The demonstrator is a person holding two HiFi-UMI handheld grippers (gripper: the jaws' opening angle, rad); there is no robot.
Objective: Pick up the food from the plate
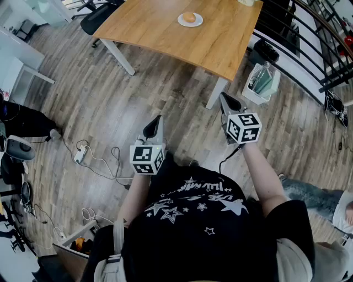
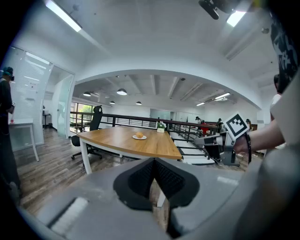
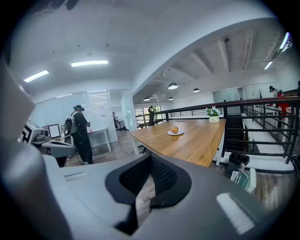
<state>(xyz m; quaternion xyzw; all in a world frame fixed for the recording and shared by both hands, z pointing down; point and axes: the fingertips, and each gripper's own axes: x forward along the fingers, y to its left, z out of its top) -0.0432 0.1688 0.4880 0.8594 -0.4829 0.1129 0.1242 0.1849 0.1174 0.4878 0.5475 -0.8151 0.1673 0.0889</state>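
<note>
A round orange-brown piece of food lies on a small white plate on the wooden table, far ahead of me. The left gripper view shows the food on the plate, and so does the right gripper view, with the food on its plate. My left gripper and right gripper hover over the floor, well short of the table. Both point toward it. Their jaws are shut, left gripper and right gripper, with nothing between them.
A white bin holding a bottle stands by the table's near right leg. Black railing runs along the right. An office chair sits at the table's left end. Cables lie on the floor. A person with a backpack stands at left.
</note>
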